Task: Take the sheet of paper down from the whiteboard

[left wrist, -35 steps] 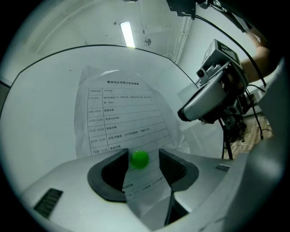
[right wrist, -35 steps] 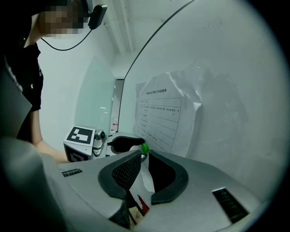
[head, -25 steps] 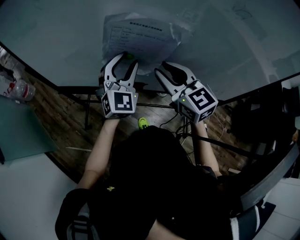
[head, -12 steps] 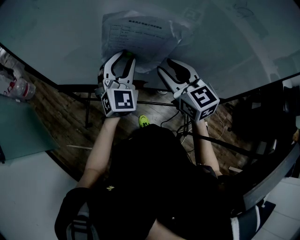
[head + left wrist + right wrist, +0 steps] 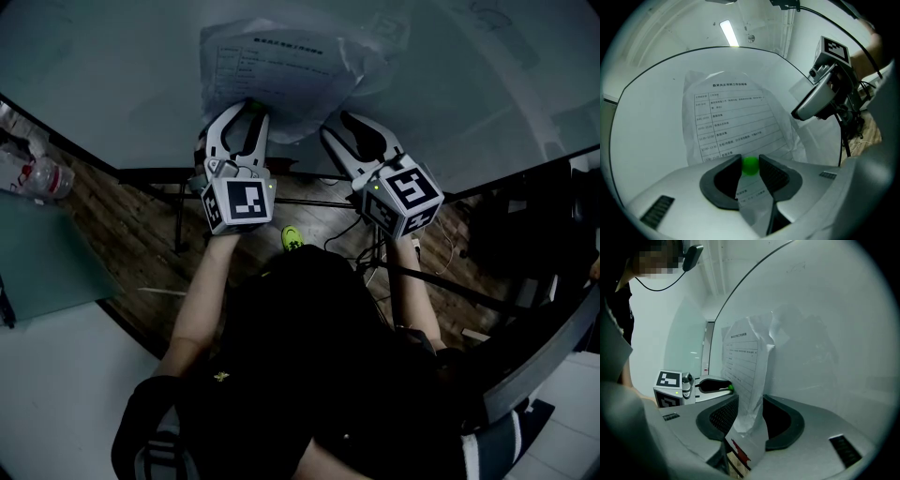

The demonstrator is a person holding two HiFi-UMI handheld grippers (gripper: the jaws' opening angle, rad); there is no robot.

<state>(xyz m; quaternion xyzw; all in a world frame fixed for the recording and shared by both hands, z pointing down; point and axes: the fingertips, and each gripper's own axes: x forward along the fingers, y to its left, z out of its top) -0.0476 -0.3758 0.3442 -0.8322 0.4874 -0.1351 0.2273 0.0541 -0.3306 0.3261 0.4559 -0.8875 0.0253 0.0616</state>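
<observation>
A printed sheet of paper hangs crumpled on the whiteboard, pinned near its lower left by a green magnet. My left gripper points at the board; its jaws have just been closing and now pinch the magnet between their tips, with the paper behind. My right gripper has just been opening. It stands open, the sheet's loose lower right edge hanging between its pads untouched. The right gripper view also shows the left gripper and the magnet.
The whiteboard's lower frame and stand bars run just below both grippers, over a wooden floor with cables. A plastic bottle lies at the left beside a green tabletop. A dark chair stands at the right.
The left jaws have narrowed onto the green magnet. The right jaws have spread wider, and that gripper has shifted slightly right and up along the sheet's edge.
</observation>
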